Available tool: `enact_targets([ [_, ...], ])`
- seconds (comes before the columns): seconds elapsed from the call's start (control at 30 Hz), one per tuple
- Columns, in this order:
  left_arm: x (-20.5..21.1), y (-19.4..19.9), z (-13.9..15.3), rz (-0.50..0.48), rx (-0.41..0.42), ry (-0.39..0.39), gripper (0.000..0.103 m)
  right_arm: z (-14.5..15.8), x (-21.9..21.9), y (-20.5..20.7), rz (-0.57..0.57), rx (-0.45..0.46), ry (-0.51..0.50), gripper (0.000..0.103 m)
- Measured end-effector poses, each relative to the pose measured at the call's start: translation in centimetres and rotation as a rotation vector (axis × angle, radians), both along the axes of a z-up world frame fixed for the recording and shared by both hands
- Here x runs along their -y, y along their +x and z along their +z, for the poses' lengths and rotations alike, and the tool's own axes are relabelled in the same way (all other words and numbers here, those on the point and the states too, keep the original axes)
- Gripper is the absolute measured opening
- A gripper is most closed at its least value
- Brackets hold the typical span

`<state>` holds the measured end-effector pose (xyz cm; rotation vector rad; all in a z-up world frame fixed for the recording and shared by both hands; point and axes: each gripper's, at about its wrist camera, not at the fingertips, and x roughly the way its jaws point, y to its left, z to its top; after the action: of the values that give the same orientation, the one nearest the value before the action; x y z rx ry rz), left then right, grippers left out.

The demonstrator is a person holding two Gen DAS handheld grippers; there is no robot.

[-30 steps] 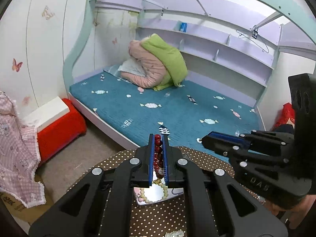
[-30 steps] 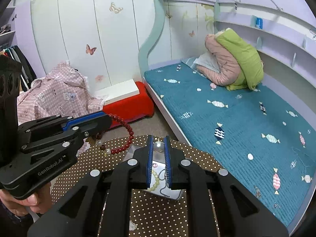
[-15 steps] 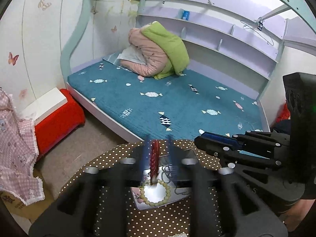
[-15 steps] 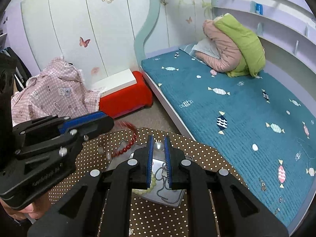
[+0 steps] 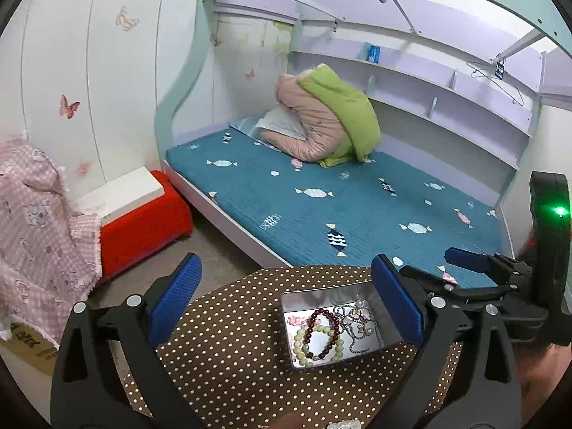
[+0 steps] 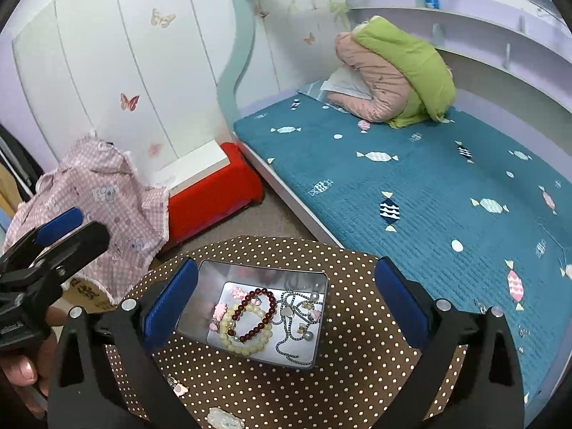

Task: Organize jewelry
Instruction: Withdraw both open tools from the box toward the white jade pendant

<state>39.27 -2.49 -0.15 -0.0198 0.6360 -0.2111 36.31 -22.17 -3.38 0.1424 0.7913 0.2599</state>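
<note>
We hold both grippers above a round table covered in a brown dotted cloth. The left gripper has just been opening and now stands spread wide, with nothing between its blue pads. The right gripper has likewise just been opening; its jaws are spread wide and grasp nothing.

A shallow metal tin sits on the cloth, seen between the fingers of each gripper. Inside it lie:
- a dark red bead bracelet, resting on top of the others;
- a pale cream bead bracelet, partly under the red one;
- a silver chain necklace with pearl and heart charms, toward the tin's right side;
- small pink charms at the left.

Two small pieces lie loose on the cloth near its front edge: a pink one and a clear one.

A teal bed stands behind the table.
</note>
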Motion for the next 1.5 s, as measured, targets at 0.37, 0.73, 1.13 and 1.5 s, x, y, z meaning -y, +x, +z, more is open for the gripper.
enact_targets([
  [0.37, -1.0, -4.2, 2.0, 0.018, 0.058, 0.001, 0.096, 2.2, 0.0, -3.3, -0.018, 0.062, 0.001, 0.095],
  [0.73, -2.0, -9.4, 3.0, 0.031, 0.100, -0.021, 0.096, 4.7, -0.6, -9.2, -0.040, 0.175, -0.034, 0.095],
  [1.13, -3.9, -14.4, 2.8, 0.065, 0.121, -0.037, 0.098, 5.8, -1.4, -14.0, -0.051, 0.249, -0.066, 0.095],
  [1.5, -5.8, -17.3, 0.6, 0.113, 0.089, -0.030, 0.098, 4.8, -1.4, -17.7, -0.051, 0.251, -0.062, 0.095],
])
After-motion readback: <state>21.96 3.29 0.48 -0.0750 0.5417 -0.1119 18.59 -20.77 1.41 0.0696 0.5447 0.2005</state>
